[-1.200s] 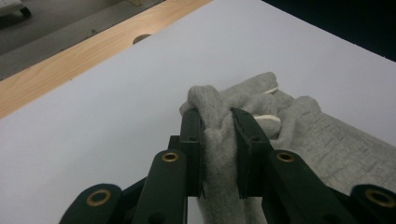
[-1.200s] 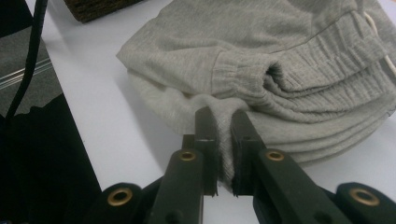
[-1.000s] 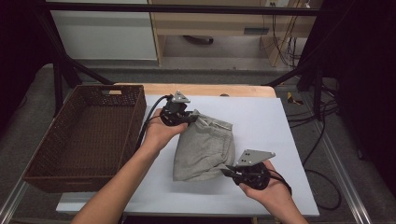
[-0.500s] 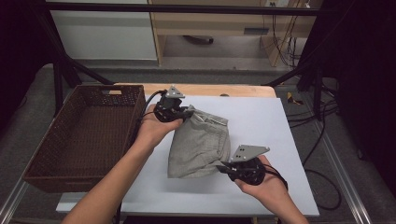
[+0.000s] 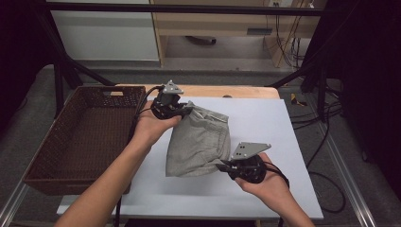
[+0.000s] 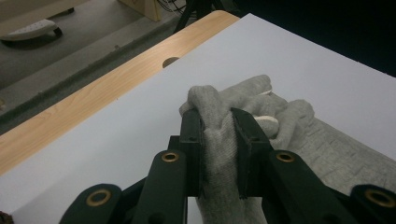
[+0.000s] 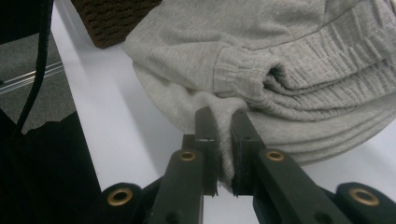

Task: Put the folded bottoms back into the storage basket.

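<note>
High view: a dark brown woven wicker basket (image 5: 82, 137) sits at the white bench's (image 5: 265, 132) left edge with nothing in it — the right half of the bench lies bare. A folded grey knit garment (image 5: 201, 142) hangs mid-bench between both grippers: the left gripper (image 6: 219, 135) pinches its far corner, the right gripper (image 7: 223, 135) its near ribbed edge — cloth fills both narrow gaps.

Both forearms are bare, with no sleeve showing. The left gripper (image 5: 185, 110) is black, topped by a grey three-cornered plate, with a black cable looping off it toward the wicker basket (image 5: 52, 156). The right gripper (image 5: 221, 165), farther from the basket, carries the same grey plate and a black cable. Each has flat black jaws on arms set with brass-ringed pivot holes.
</note>
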Action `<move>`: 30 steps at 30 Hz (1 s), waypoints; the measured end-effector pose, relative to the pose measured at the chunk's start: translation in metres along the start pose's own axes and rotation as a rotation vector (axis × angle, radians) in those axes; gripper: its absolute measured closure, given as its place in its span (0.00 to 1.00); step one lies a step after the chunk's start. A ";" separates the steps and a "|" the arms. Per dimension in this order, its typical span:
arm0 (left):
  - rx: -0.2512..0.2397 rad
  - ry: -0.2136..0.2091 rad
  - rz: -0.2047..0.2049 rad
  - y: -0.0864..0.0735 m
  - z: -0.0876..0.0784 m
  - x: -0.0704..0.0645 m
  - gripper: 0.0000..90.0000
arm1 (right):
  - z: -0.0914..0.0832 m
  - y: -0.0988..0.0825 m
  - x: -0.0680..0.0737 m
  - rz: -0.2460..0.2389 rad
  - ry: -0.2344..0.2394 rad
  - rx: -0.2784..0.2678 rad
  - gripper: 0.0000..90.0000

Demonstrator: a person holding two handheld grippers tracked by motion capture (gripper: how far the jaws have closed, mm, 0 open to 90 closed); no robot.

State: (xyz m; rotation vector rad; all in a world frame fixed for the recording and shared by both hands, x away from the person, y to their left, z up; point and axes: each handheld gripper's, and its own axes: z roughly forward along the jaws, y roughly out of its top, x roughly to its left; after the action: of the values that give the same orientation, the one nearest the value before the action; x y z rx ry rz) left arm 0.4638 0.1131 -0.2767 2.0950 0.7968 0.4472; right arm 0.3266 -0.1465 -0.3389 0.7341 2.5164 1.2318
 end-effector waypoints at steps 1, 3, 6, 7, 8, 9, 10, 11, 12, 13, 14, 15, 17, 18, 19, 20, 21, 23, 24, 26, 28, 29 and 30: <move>-0.001 0.003 0.001 0.001 -0.002 0.001 0.84 | 0.000 0.001 0.000 0.000 0.001 -0.001 0.94; -0.004 0.009 0.002 0.002 -0.005 0.003 0.84 | 0.001 0.004 -0.001 0.000 0.004 -0.005 0.94; -0.009 0.016 -0.002 0.004 -0.009 0.007 0.84 | 0.002 0.009 -0.003 0.006 0.007 -0.011 0.94; -0.010 0.021 0.000 0.005 -0.011 0.008 0.84 | 0.003 0.010 -0.004 0.008 0.010 -0.015 0.94; -0.010 0.023 -0.001 0.006 -0.013 0.009 0.84 | 0.004 0.012 -0.004 0.008 0.012 -0.019 0.94; -0.012 0.027 -0.001 0.006 -0.014 0.011 0.84 | 0.004 0.014 -0.005 0.008 0.013 -0.020 0.94; -0.014 0.030 -0.001 0.007 -0.016 0.012 0.84 | 0.005 0.015 -0.006 0.008 0.015 -0.025 0.94; -0.016 0.033 -0.004 0.008 -0.018 0.013 0.84 | 0.006 0.017 -0.006 0.012 0.016 -0.027 0.94; -0.018 0.036 -0.005 0.008 -0.019 0.014 0.84 | 0.007 0.018 -0.006 0.010 0.018 -0.030 0.94; -0.020 0.040 -0.008 0.009 -0.021 0.015 0.84 | 0.008 0.020 -0.007 0.013 0.021 -0.035 0.94; -0.021 0.044 -0.007 0.009 -0.023 0.016 0.84 | 0.009 0.022 -0.007 0.015 0.023 -0.040 0.94; -0.024 0.045 -0.006 0.010 -0.025 0.018 0.84 | 0.010 0.023 -0.008 0.014 0.026 -0.042 0.94; -0.048 0.045 -0.021 0.011 -0.032 0.022 0.84 | 0.012 0.027 -0.008 0.009 0.028 -0.051 0.94; -0.055 0.045 -0.026 0.011 -0.035 0.024 0.84 | 0.013 0.029 -0.007 0.007 0.031 -0.059 0.94; -0.059 0.046 -0.030 0.012 -0.038 0.027 0.84 | 0.014 0.032 -0.007 0.003 0.035 -0.066 0.94; -0.061 0.050 -0.030 0.012 -0.042 0.029 0.84 | 0.016 0.034 -0.006 0.000 0.037 -0.070 0.94; -0.063 0.053 -0.028 0.013 -0.045 0.031 0.84 | 0.017 0.037 -0.006 -0.004 0.039 -0.071 0.94; -0.060 0.066 -0.022 0.015 -0.052 0.034 0.84 | 0.020 0.043 -0.005 -0.015 0.043 -0.077 0.94; -0.059 0.072 -0.021 0.015 -0.055 0.036 0.84 | 0.021 0.047 -0.004 -0.016 0.047 -0.080 0.94; -0.054 0.085 -0.016 0.016 -0.062 0.039 0.84 | 0.024 0.053 -0.003 -0.027 0.054 -0.087 0.94; -0.048 0.097 -0.013 0.016 -0.068 0.043 0.84 | 0.027 0.060 -0.001 -0.036 0.061 -0.092 0.94; -0.047 0.103 -0.012 0.016 -0.071 0.045 0.84 | 0.028 0.063 0.000 -0.042 0.065 -0.095 0.94; -0.046 0.108 -0.013 0.016 -0.074 0.046 0.84 | 0.030 0.066 0.001 -0.049 0.067 -0.099 0.94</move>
State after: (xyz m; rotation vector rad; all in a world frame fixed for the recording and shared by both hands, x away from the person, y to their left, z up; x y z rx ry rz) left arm 0.4626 0.1801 -0.2189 2.0356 0.8544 0.5702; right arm 0.3605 -0.0921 -0.3049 0.6141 2.4892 1.3751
